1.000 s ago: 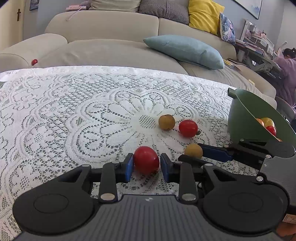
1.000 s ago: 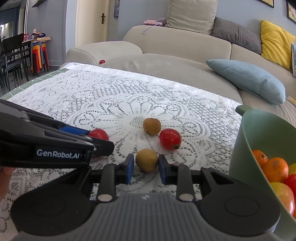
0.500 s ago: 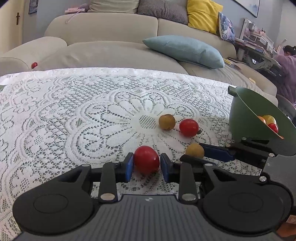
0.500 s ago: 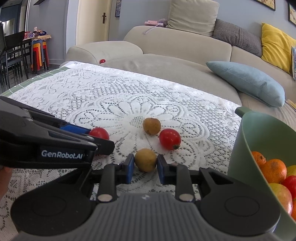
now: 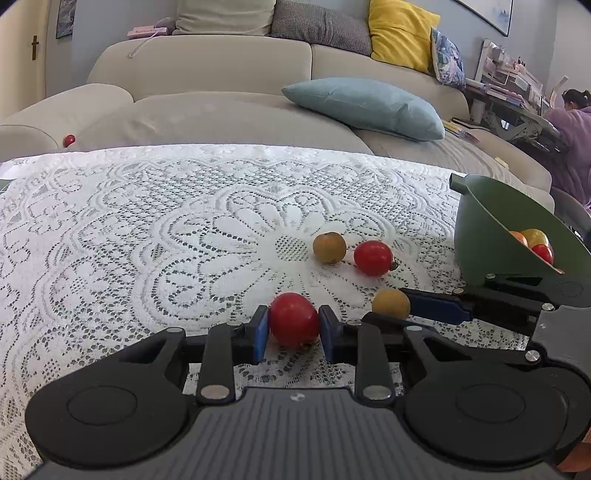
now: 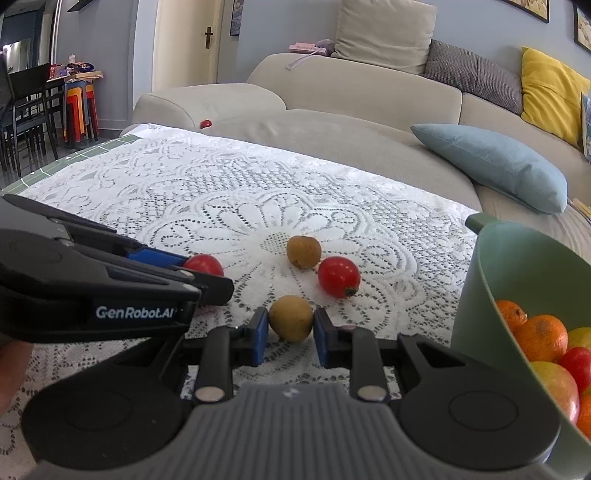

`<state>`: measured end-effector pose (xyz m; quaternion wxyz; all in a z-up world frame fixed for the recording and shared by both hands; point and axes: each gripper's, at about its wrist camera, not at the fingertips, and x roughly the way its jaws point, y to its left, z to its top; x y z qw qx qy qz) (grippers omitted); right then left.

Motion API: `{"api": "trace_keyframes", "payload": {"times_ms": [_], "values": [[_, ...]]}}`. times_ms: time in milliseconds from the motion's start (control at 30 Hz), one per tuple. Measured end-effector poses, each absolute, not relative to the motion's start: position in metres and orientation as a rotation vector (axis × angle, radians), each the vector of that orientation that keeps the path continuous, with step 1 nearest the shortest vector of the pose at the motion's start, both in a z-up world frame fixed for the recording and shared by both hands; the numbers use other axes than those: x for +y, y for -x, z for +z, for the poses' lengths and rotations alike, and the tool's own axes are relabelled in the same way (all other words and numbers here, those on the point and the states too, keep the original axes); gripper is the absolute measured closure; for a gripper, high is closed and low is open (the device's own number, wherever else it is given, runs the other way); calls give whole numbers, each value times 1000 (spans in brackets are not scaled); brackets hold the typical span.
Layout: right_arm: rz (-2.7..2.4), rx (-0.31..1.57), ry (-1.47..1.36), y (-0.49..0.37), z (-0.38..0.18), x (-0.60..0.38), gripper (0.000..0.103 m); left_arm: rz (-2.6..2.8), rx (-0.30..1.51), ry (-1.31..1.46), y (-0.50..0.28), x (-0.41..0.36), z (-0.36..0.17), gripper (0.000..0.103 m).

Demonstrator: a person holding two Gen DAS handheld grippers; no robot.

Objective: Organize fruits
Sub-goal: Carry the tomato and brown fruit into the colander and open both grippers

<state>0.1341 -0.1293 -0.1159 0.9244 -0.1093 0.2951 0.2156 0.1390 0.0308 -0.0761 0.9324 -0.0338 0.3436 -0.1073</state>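
four small round fruits lie on the white lace tablecloth (image 5: 129,229): two glossy red tomatoes, two dull tan-brown ones. my left gripper (image 5: 293,328) is clamped on the near red tomato (image 5: 293,319), my right gripper (image 6: 290,332) on the near tan-brown fruit (image 6: 291,317). the other red tomato (image 6: 338,277) and other tan-brown fruit (image 6: 303,252) touch nothing. the green plastic bowl (image 6: 517,266) stands at the right cloth edge; the left side is free.

bg: beige sofa (image 5: 207,70) w/ blue cushion (image 5: 364,103), yellow cushion (image 5: 399,35), grey cushion (image 6: 472,79); white lace cloth (image 5: 147,221) on table; dark chairs (image 6: 26,107) far left
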Motion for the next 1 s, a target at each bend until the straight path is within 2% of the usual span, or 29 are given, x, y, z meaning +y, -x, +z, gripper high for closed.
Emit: {"api": "trace_keyframes", "payload": {"times_ms": [533, 1000], "values": [[402, 504, 263, -106, -64, -154, 80, -232, 642, 91, -116, 6, -25, 72], [188, 460, 209, -105, -30, -248, 80, -368, 620, 39, -126, -72, 6, 71]]}}
